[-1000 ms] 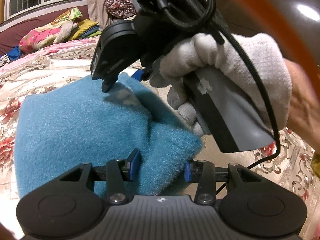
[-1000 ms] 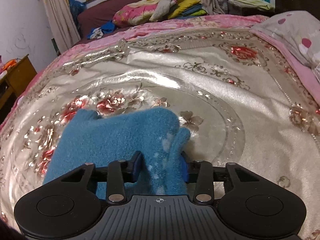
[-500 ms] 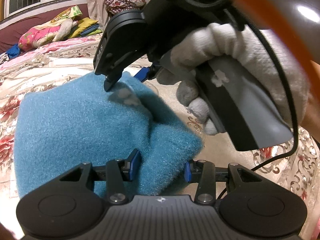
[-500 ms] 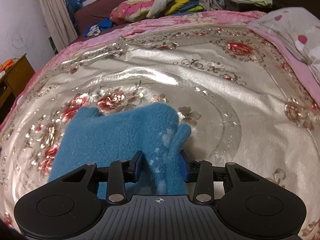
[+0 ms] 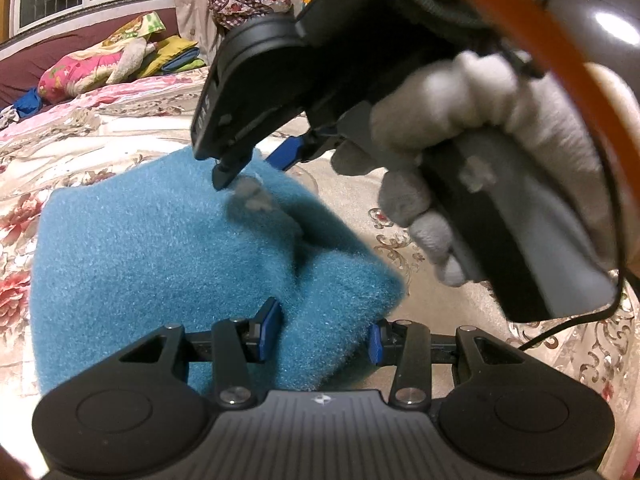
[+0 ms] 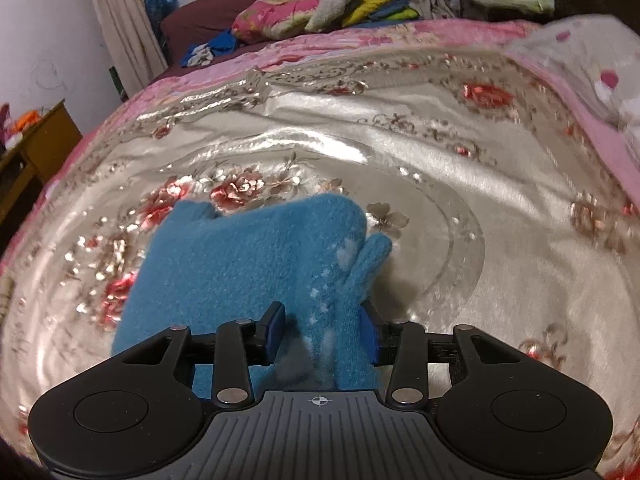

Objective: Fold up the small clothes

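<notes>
A small fuzzy blue garment (image 5: 168, 256) lies on the satin bedspread, folded over itself; it also shows in the right wrist view (image 6: 248, 256). My left gripper (image 5: 320, 330) has its blue pads on either side of a bunched corner of the garment and holds it. My right gripper (image 6: 322, 332) is shut on another edge of the garment, where white snowflake marks show. In the left wrist view the right gripper (image 5: 256, 164), held by a white-gloved hand (image 5: 472, 128), hangs above the far edge of the garment.
The floral satin bedspread (image 6: 420, 152) spreads out all round. A heap of bright bedding (image 6: 320, 8) lies at the far headboard. A wooden cabinet (image 6: 36, 144) stands at the left. A pink pillow (image 6: 592, 64) lies at the right.
The right gripper has risen and moved right in the left wrist view, lifting its edge of the garment. The left gripper keeps its hold and has barely moved.
</notes>
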Demonstrator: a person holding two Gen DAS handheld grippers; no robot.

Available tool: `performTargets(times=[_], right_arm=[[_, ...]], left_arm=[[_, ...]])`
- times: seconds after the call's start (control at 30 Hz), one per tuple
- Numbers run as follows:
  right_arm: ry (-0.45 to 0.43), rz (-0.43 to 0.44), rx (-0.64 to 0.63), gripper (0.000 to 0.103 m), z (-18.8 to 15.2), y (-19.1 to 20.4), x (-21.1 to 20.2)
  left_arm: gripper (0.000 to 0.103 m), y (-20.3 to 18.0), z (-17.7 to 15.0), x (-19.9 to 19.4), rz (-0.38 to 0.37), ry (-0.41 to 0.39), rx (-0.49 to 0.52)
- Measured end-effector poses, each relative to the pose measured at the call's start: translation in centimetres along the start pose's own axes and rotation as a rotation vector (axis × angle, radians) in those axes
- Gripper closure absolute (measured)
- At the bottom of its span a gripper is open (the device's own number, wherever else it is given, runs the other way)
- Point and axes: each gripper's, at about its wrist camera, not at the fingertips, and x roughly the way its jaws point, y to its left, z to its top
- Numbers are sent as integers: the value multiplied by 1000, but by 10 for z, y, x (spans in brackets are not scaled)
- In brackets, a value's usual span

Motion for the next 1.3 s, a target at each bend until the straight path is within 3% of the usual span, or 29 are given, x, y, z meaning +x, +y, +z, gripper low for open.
performTargets(times=[0.1, 0.17, 0.47, 0.6, 0.67, 0.77, 0.83, 0.9, 0.97, 1.07, 1.17, 1.3], right_arm=[[8, -30, 38, 76, -1, -13, 11], [6, -2, 85, 75, -5, -22, 9], [-66, 49, 130, 70, -16, -27, -50], [-41, 118, 108, 55, -47, -19, -71], [-23, 115, 66, 55, -64, -11, -74], [23, 87, 35, 58, -85, -6, -67], [55, 84, 58, 86, -97, -12, -59], [17, 106, 94, 93, -107, -21, -67], [-26, 108, 145, 94, -119, -32, -75], [16, 107, 237, 94, -134, -44, -60], [-16, 97, 197, 93, -132, -32, -72], [-77, 81, 193, 82, -122, -30, -91]], left_arm=[[57, 1, -1, -4, -20, 8, -11], [57, 2, -4, -11, -34, 7, -11], [55, 20, -22, -69, -97, -26, 0], [54, 37, -28, -87, -77, -54, -14], [54, 46, -31, -90, -52, -64, -19], [54, 58, -32, -87, -7, -58, -42], [54, 67, -34, -85, 24, -57, -54], [54, 78, -39, -82, 63, -51, -66], [54, 91, -43, -73, 95, -24, -93], [54, 103, -49, -69, 86, -5, -133], [54, 104, -48, -72, 88, -13, -131], [52, 112, -43, -78, 81, -27, -153]])
